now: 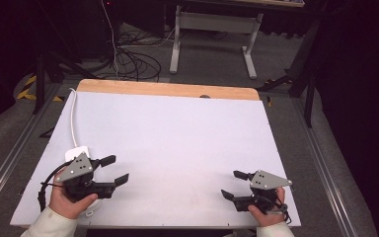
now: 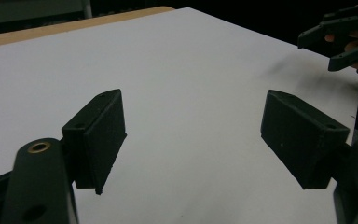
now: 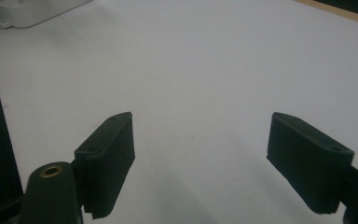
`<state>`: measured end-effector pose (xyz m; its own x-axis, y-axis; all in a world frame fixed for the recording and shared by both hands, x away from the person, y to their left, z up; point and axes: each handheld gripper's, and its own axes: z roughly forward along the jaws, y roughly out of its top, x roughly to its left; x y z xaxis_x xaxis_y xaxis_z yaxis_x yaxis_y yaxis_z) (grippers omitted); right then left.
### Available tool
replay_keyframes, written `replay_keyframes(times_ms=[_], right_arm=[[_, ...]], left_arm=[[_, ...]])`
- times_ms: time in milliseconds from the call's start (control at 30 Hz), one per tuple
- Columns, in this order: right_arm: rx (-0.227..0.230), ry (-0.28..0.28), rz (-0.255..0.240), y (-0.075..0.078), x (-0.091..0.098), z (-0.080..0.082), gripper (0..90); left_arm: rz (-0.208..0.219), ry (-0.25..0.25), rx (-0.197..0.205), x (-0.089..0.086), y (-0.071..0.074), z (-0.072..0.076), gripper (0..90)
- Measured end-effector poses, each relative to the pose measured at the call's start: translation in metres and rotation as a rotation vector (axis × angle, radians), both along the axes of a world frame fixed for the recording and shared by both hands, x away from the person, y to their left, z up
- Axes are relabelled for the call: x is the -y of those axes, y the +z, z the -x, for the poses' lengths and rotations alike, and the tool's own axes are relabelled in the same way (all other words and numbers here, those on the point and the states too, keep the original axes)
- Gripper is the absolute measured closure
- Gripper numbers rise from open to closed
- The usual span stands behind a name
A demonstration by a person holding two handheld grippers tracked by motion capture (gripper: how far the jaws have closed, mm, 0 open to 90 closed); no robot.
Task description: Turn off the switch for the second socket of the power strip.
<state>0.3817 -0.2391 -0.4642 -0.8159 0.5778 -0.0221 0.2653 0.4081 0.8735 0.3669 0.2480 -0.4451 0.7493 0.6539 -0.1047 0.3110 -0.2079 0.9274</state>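
While parked low over the white counter (image 1: 177, 143): left gripper (image 1: 118, 170) and right gripper (image 1: 233, 184), fingers wide apart, nothing held; white adapter (image 1: 77, 153) nearest, approach squarely.

A big white table top (image 1: 177, 143) has a strip of bare wood (image 1: 168, 89) along its far edge; a dark round hole (image 1: 205, 96) sits in that strip; a white cord (image 1: 73, 118) runs down the left side of the table; on the grey floor behind it lies a heap of black wires (image 1: 133, 61); near them stand the white legs of another table (image 1: 212, 34); yellow and black tape (image 1: 27, 88) marks the floor at the far left.
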Motion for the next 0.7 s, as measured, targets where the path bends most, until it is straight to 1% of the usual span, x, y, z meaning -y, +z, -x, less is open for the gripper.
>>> replay_keyframes(times_ms=[67,100,133,233,267,333,367,467,533,600,700], right_arm=[[0.001,0.002,-0.004,0.000,0.000,0.000,23.6],[0.001,0.002,-0.004,0.000,0.000,0.000,23.6],[0.001,0.003,-0.007,0.000,0.000,0.000,23.5],[0.000,0.003,-0.005,0.000,0.000,0.000,23.6],[0.000,0.003,-0.005,0.000,0.000,0.000,23.6],[0.001,0.004,-0.007,0.000,0.000,0.000,23.6],[0.001,0.004,-0.007,0.000,0.000,0.000,23.5],[0.001,0.004,-0.008,0.000,0.000,0.000,23.6],[0.001,0.005,-0.008,0.000,0.000,0.000,23.6],[0.003,0.005,-0.008,0.000,0.000,0.000,23.6],[0.004,0.005,-0.008,0.000,0.001,0.000,23.6]], left_arm=[[0.004,-0.010,0.007,0.003,-0.003,0.001,22.7],[-0.004,-0.022,0.018,0.004,-0.004,0.001,22.7],[-0.002,-0.039,0.014,0.005,-0.005,0.001,21.7],[0.021,-0.059,0.000,0.008,-0.009,0.000,20.9],[0.030,-0.062,-0.013,0.009,-0.011,0.001,20.9],[0.025,-0.060,-0.019,0.012,-0.014,0.001,20.5],[0.027,-0.062,-0.029,0.013,-0.015,0.001,20.5],[0.025,-0.047,-0.040,0.016,-0.019,0.001,20.4],[0.012,-0.042,-0.045,0.019,-0.022,0.002,20.4],[-0.011,-0.043,-0.037,0.021,-0.025,0.002,20.7],[-0.027,-0.058,-0.054,0.025,-0.030,0.002,21.1]])
